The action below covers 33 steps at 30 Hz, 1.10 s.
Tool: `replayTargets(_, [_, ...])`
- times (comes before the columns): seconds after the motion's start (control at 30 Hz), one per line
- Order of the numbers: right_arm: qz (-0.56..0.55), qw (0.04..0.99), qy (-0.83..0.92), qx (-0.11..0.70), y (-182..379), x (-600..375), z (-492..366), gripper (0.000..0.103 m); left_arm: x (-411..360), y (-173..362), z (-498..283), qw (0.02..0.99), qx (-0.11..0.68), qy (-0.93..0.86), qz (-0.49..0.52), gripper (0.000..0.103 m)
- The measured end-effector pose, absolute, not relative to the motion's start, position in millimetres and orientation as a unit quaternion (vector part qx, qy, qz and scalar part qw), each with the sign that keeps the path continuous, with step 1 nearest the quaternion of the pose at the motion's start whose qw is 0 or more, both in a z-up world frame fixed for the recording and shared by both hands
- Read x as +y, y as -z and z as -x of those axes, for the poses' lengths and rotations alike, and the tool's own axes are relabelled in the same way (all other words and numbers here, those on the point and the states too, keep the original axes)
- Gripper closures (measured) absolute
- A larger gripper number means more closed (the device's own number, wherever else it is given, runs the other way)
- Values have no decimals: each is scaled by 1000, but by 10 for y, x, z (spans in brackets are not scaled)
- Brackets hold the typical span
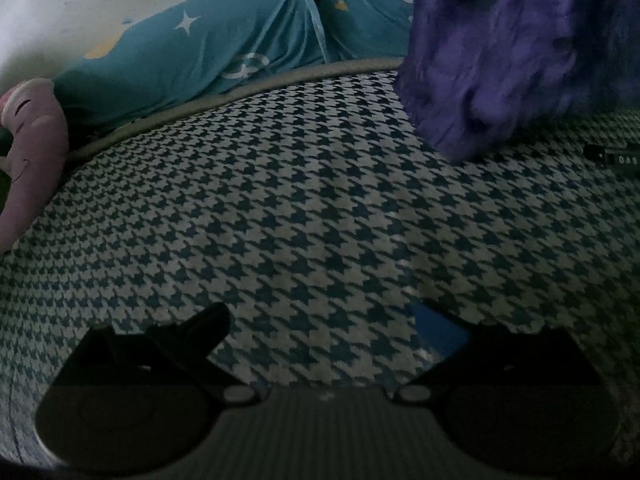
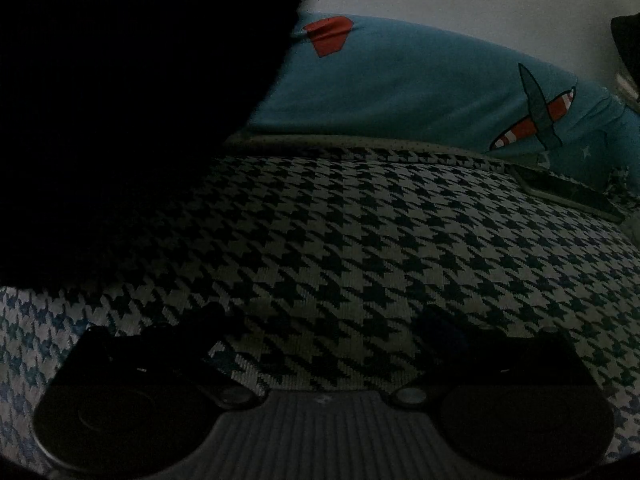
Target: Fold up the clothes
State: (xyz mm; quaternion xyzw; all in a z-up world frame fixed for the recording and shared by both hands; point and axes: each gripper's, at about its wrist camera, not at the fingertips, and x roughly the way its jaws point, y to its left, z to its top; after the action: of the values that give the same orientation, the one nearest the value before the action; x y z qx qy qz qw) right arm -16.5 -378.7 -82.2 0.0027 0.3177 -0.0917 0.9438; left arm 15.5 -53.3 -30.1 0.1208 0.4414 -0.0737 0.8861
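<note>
A fuzzy purple garment (image 1: 512,52) fills the upper right of the left wrist view, blurred, its lower edge reaching a houndstooth cloth (image 1: 304,200) that is spread flat. What holds the garment up is hidden. My left gripper (image 1: 320,316) is open low over the houndstooth cloth, with nothing between its fingers. In the right wrist view my right gripper (image 2: 320,316) is also open above the same houndstooth cloth (image 2: 380,240). A large dark mass (image 2: 120,120) close to that camera blocks its left side; I cannot tell what it is.
Teal bedding with stars (image 1: 224,56) and a plane print (image 2: 400,88) lies along the far edge, against a pale wall. A pink plush (image 1: 28,152) sits at the left. A dark flat object (image 2: 568,192) rests at the far right. A small label (image 1: 616,158) shows on the cloth.
</note>
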Motion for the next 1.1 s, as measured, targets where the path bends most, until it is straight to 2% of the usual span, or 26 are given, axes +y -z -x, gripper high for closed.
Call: replayTargets(1.1, [1, 943, 93, 318, 826, -3758, 170, 0, -423, 412, -82, 863, 479, 119, -109, 0])
